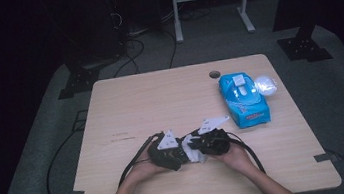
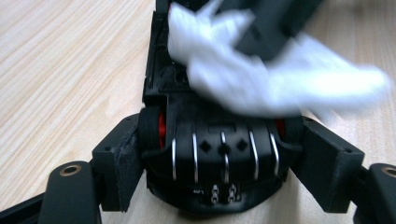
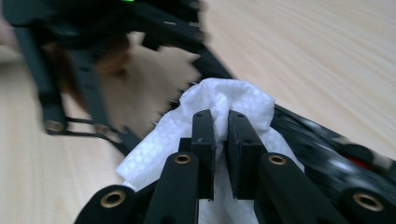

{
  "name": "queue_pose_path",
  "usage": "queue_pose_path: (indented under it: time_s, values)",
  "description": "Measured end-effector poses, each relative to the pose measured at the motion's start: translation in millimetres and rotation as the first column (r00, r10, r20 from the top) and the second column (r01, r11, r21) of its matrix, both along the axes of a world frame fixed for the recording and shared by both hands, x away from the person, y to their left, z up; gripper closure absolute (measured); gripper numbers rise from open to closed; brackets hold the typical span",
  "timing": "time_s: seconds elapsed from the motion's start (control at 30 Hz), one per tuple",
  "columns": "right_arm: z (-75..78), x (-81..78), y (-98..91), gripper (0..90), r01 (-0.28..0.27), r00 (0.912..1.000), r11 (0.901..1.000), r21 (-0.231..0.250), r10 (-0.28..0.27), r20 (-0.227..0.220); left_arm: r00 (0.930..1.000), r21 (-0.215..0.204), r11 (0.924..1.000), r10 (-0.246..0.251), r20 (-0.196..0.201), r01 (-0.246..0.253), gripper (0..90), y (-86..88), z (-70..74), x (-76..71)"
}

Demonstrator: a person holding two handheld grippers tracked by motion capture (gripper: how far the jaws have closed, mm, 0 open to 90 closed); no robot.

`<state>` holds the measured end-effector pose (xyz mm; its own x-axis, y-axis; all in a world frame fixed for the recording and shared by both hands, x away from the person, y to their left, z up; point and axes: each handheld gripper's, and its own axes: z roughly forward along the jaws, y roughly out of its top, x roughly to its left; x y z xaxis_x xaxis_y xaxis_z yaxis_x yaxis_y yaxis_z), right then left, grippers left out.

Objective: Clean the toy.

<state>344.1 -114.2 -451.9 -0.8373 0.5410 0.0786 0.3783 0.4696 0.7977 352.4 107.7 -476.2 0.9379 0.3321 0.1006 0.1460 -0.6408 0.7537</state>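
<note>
A black toy car (image 2: 219, 140) with red wheel hubs lies on the wooden table (image 1: 160, 98) near the front edge. My left gripper (image 2: 222, 161) is shut on it, one pad against each side. A white wipe (image 3: 243, 100) is pinched in my right gripper (image 3: 220, 121), whose jaws are shut on a fold of it. The wipe rests on the car's black body (image 3: 317, 140). In the left gripper view the wipe (image 2: 261, 84) is blurred across the car's far end under the right gripper (image 2: 275, 23). From above, the left gripper (image 1: 175, 157) and right gripper (image 1: 202, 148) meet tip to tip at the wipe (image 1: 195, 155).
A blue pack of wipes (image 1: 243, 98) lies at the right of the table, with a crumpled clear wrapper (image 1: 265, 84) beside it. A cable hole (image 1: 214, 74) sits near the far edge. Black cables trail from both grippers over the front edge.
</note>
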Motion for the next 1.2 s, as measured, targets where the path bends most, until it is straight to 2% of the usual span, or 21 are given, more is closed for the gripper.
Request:
queue_pose_path:
  time_s: [0.1,0.17,0.27,0.37,0.47,0.57,0.63,0.73,0.8,0.87,0.97,1.03,1.1,1.2]
  values:
    - [-0.6,3.7,-13.4,81.7,0.061,0.9981,0.9980,-0.017,-0.061,0.001,1.0000,-0.002,1.0000,0.001,-0.004,-0.001,23.9,1.1,-0.3,0.5]
    - [-1.2,3.4,-16.3,81.7,0.070,0.9975,0.9975,-0.008,-0.070,-0.006,1.0000,0.013,0.9999,-0.002,0.007,0.002,24.1,0.3,-0.5,0.4]
    - [-0.7,-0.9,-7.3,81.7,0.045,0.9990,0.9989,-0.011,-0.045,0.008,0.9999,0.016,0.9999,0.001,0.011,-0.001,24.3,-1.0,-1.3,0.1]
    - [-1.8,-8.1,10.4,81.7,-0.034,0.9994,0.9993,0.013,0.034,0.003,0.9998,0.022,0.9998,-0.001,0.019,0.001,24.3,-2.4,-1.2,-0.8]
    - [-1.0,-14.1,20.4,81.5,-0.062,0.9969,0.9977,-0.027,0.063,0.046,0.9999,0.019,0.9998,-0.005,0.014,0.004,24.3,-1.6,-1.6,-0.4]
    - [0.1,-9.4,10.9,81.5,-0.039,0.9983,0.9987,-0.032,0.040,0.042,1.0000,0.006,1.0000,-0.005,-0.005,0.005,24.1,-0.2,-1.5,0.8]
    - [0.5,-6.2,1.7,81.5,0.005,0.9987,0.9986,-0.052,-0.002,0.052,0.9997,0.001,1.0000,-0.004,-0.023,0.004,23.6,0.4,-2.1,1.2]
    - [-0.3,-1.4,-9.2,81.5,0.038,0.9986,0.9984,-0.042,-0.036,0.037,0.9999,0.004,1.0000,-0.003,-0.015,0.003,23.9,-0.3,-1.5,1.3]
    - [-0.2,-1.4,-9.0,81.5,0.044,0.9984,0.9981,-0.042,-0.043,0.038,1.0000,0.012,0.9999,-0.002,0.001,0.002,24.2,-1.2,-0.8,0.4]
    - [0.1,-3.7,-3.9,81.6,0.031,0.9986,0.9986,-0.042,-0.029,0.044,1.0000,0.010,0.9999,-0.003,0.009,0.002,24.3,-1.6,0.2,0.1]
    - [0.5,-10.7,9.0,81.5,-0.035,0.9987,0.9994,-0.002,0.035,0.037,0.9999,-0.006,1.0000,-0.001,0.015,0.001,24.4,-2.0,2.2,-0.9]
    - [1.1,-14.0,16.0,81.5,-0.062,0.9971,0.9981,0.004,0.062,0.044,0.9996,0.008,1.0000,-0.005,0.028,0.005,24.4,-2.2,1.9,-1.7]
    - [1.1,-13.7,16.4,81.5,-0.062,0.9965,0.9978,-0.025,0.063,0.054,0.9996,0.011,0.9999,-0.007,0.027,0.007,24.3,-1.9,1.2,-1.4]
    - [-0.4,-8.9,7.0,81.5,-0.037,0.9989,0.9993,-0.011,0.037,0.030,1.0000,0.004,1.0000,-0.003,-0.004,0.003,23.7,-0.8,0.1,0.3]
